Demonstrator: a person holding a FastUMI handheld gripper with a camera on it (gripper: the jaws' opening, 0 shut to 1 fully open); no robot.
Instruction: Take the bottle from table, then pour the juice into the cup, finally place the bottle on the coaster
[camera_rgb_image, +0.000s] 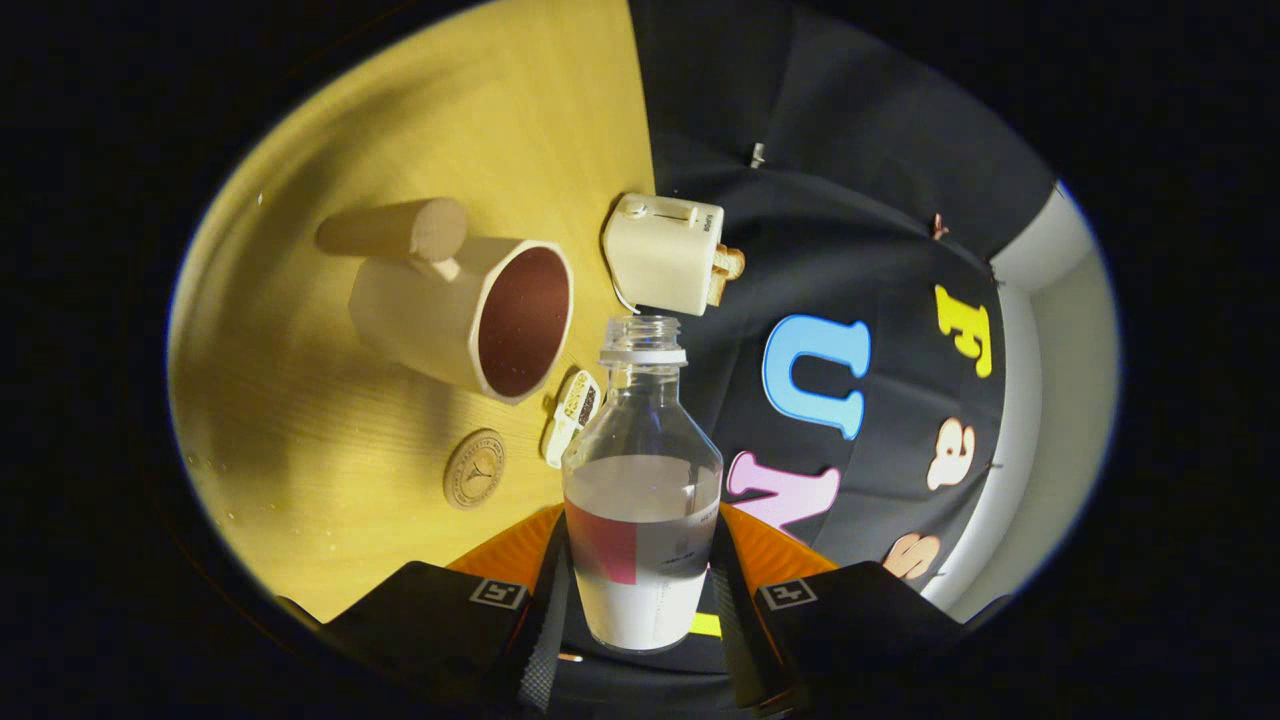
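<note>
My gripper (640, 580) is shut on a clear open bottle (642, 470), both fingers pressing its labelled lower body. The bottle stands between the fingers with its capless neck pointing ahead, and pale liquid fills about its lower half. The whole view is rolled sideways, so the wooden table (330, 480) runs up one side. Beyond the bottle mouth and to its left lies the cream cup (480, 315) with a dark inside and a thick round handle, its opening facing the bottle. A small round wooden coaster (474, 468) lies on the table, nearer the fingers than the cup.
A cream toy toaster (665, 252) with toast in its slots stands at the table's far edge, just past the bottle mouth. A small white patterned item (572, 414) lies between the cup and the bottle. The booth's black cloth wall hangs behind.
</note>
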